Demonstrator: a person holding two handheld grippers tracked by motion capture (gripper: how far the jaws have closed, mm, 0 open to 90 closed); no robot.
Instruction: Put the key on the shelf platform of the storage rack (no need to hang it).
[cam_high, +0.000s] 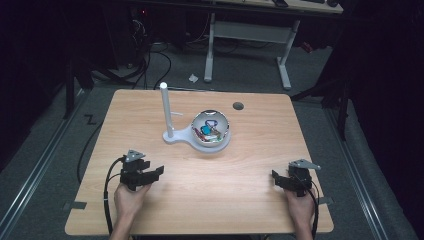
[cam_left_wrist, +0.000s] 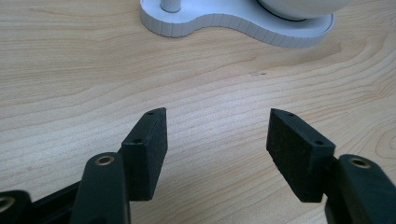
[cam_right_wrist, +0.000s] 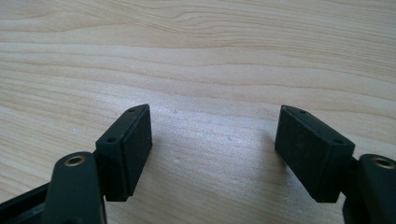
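A white stand (cam_high: 180, 136) with an upright white post (cam_high: 166, 109) sits at the middle of the wooden table (cam_high: 240, 190). On its round end rests a white bowl (cam_high: 200, 120) holding several small colourful items (cam_high: 210, 132). My left gripper (cam_high: 150, 174) lies near the front left, held by a hand, open with nothing between its jaws. In the left gripper view (cam_left_wrist: 217, 135) the stand's base (cam_left_wrist: 224, 23) lies ahead. My right gripper (cam_high: 280, 179) rests at the front right, also open and empty, and in the right gripper view (cam_right_wrist: 212, 140) it faces bare wood.
A dark round hole (cam_high: 238, 106) marks the table's far side. Behind the table stand a white desk frame (cam_high: 250, 35) and cables on a grey floor (cam_high: 150, 60). Bare wood spans between the two grippers.
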